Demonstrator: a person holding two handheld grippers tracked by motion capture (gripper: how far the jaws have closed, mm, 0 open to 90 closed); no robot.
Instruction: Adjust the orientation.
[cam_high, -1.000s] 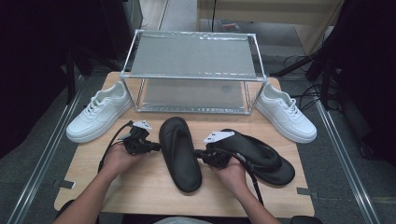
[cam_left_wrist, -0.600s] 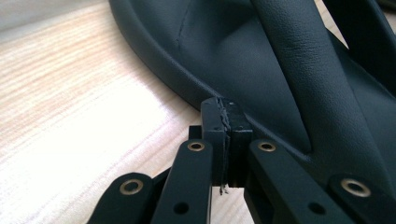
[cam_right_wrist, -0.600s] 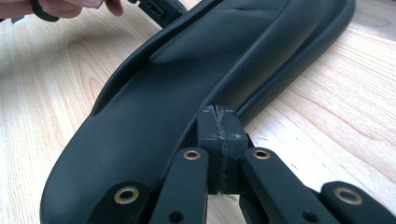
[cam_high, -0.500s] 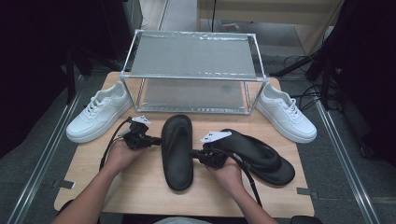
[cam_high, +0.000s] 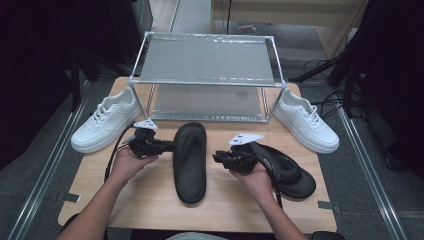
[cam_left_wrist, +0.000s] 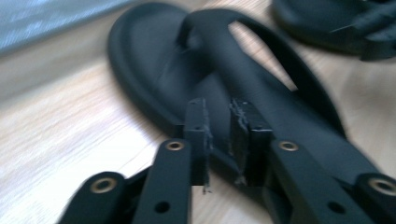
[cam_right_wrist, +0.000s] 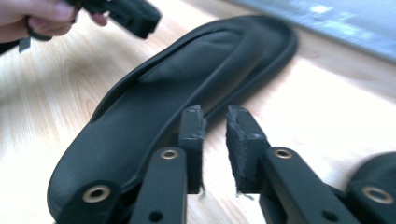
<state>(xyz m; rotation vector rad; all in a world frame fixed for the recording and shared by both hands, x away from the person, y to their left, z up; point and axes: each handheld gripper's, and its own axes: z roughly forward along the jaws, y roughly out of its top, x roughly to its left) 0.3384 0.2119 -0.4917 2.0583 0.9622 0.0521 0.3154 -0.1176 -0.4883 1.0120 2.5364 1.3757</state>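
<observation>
Scanning leftward first, my left gripper (cam_high: 167, 146) has just been opening, jaws slightly apart on nothing, beside the black flip-flop (cam_high: 190, 155) lying flat mid-desk (cam_high: 150, 200); my right gripper (cam_high: 218, 158) likewise parted, empty, just right of it.

Two black flip-flops: one (cam_high: 190, 162) at the counter's (cam_high: 150, 200) centre, one (cam_high: 287, 167) at four o'clock. Two white sneakers: one (cam_high: 102, 125) at nine o'clock, one (cam_high: 305, 120) at three o'clock. One two-tier wire rack (cam_high: 207, 60) at twelve o'clock. Two hand-held grippers: left gripper (cam_high: 167, 146) at eight o'clock of centre, right gripper (cam_high: 216, 157) just right of centre.
</observation>
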